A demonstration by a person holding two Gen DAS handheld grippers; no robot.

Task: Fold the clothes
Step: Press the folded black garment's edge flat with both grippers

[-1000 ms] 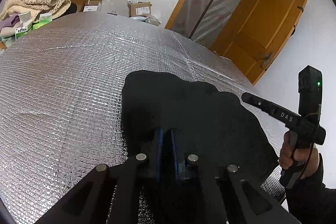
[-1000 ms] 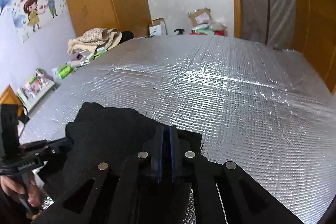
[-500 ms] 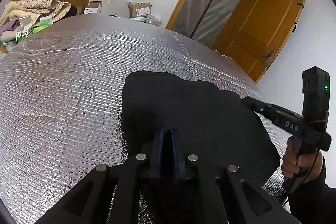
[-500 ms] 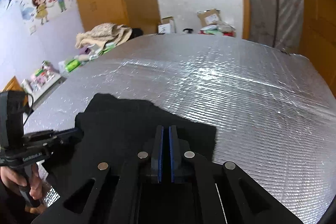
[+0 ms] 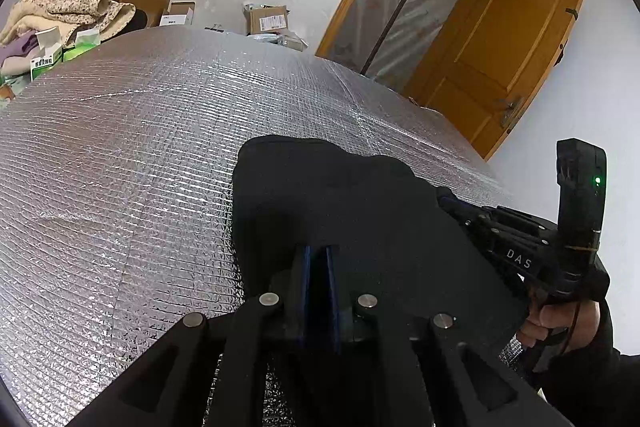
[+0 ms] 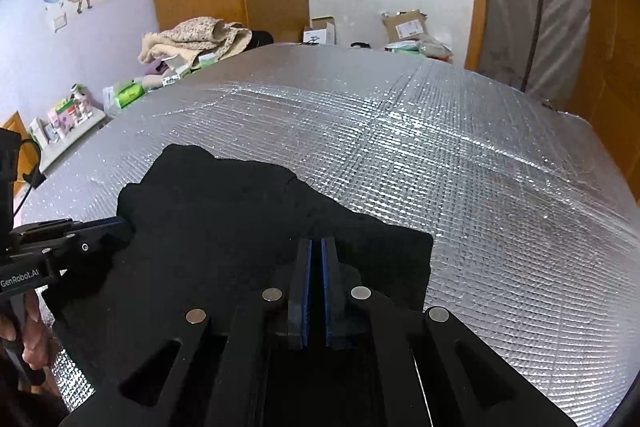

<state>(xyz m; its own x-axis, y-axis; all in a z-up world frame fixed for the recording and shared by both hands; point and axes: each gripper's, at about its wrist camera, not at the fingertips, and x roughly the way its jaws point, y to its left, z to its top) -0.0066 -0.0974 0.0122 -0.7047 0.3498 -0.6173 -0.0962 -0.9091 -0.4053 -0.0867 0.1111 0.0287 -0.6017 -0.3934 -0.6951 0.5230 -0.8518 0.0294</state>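
Silver quilted foil mat (image 5: 120,155) | black cloth garment (image 5: 340,203) bunched at 6 o'clock, fold unfinished | left gripper (image 5: 318,259) and right gripper (image 6: 317,251) each pinch its near edge

Under me a wide surface covered in silver quilted foil sheet (image 5: 120,155). One black garment (image 5: 340,203) lies rumpled on its near edge.

Bare silver mat (image 6: 460,155) beyond black garment (image 6: 240,211)

A black garment (image 5: 352,211) lies rumpled on the silver quilted surface (image 5: 120,155).
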